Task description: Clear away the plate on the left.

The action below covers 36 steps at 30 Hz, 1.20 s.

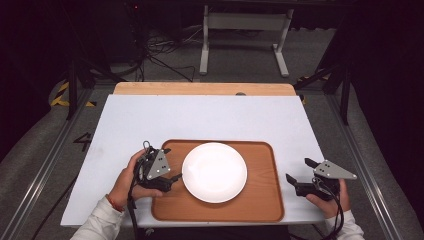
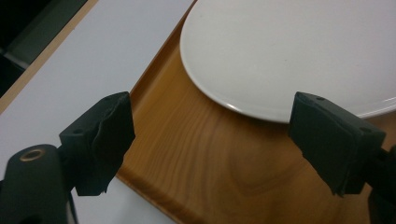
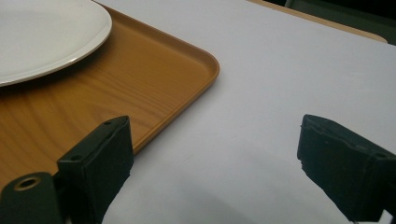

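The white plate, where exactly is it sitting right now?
In the high view the white plate lies flat on the wooden tray, left of the tray's middle, near the table's front edge. The left gripper is just beside its left rim, jaws open.

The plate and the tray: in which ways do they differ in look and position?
The plate is round and white; the tray is rectangular, with rounded corners, and wood-brown. The plate lies on the tray, left of its middle; the tray lies on the white table. Both are shallow and empty.
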Tool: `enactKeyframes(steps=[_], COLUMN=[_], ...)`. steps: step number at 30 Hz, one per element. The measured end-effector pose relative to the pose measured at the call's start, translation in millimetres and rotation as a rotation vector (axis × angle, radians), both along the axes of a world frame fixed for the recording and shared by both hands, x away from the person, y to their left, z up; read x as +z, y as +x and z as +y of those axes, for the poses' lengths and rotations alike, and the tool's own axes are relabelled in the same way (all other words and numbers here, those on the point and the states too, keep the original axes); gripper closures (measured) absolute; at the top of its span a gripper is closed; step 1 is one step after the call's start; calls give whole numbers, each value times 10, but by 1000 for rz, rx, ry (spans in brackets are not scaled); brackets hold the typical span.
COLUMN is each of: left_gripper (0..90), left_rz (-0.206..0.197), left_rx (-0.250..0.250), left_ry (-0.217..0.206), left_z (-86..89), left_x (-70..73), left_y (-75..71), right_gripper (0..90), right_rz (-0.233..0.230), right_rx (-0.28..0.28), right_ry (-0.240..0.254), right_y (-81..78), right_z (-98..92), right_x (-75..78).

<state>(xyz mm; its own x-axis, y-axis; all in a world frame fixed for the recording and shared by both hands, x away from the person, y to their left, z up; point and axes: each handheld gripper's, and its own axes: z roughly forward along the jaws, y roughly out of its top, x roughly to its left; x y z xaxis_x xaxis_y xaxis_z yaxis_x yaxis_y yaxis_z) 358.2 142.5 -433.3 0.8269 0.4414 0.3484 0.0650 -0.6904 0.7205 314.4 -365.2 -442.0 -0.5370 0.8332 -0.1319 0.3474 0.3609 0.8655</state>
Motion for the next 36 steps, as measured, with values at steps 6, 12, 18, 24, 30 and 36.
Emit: enactKeyframes(steps=[6,12,18,24,30,36], left_gripper=[146,139,119,98,99,99], left_rz=[2,20,25,45,49,74], left_rx=[41,85,110,137,172,199], left_ry=[12,6,-16,-29,-35,-43], left_z=[119,273,380,476,596,718], left_x=[-22,-36,-10,-33,-50,-93], left_y=[70,127,145,152,158,158], right_gripper=[111,111,111,111,111,110], right_rz=[2,0,8,3,0,0], right_rx=[2,0,-2,-6,-5,-10], right_ry=[-4,-10,-16,-19,-18,-25], right_y=[5,1,9,4,3,2], right_z=[2,5,11,4,-2,1], right_x=[-5,-4,-19,-11,-10,-11])
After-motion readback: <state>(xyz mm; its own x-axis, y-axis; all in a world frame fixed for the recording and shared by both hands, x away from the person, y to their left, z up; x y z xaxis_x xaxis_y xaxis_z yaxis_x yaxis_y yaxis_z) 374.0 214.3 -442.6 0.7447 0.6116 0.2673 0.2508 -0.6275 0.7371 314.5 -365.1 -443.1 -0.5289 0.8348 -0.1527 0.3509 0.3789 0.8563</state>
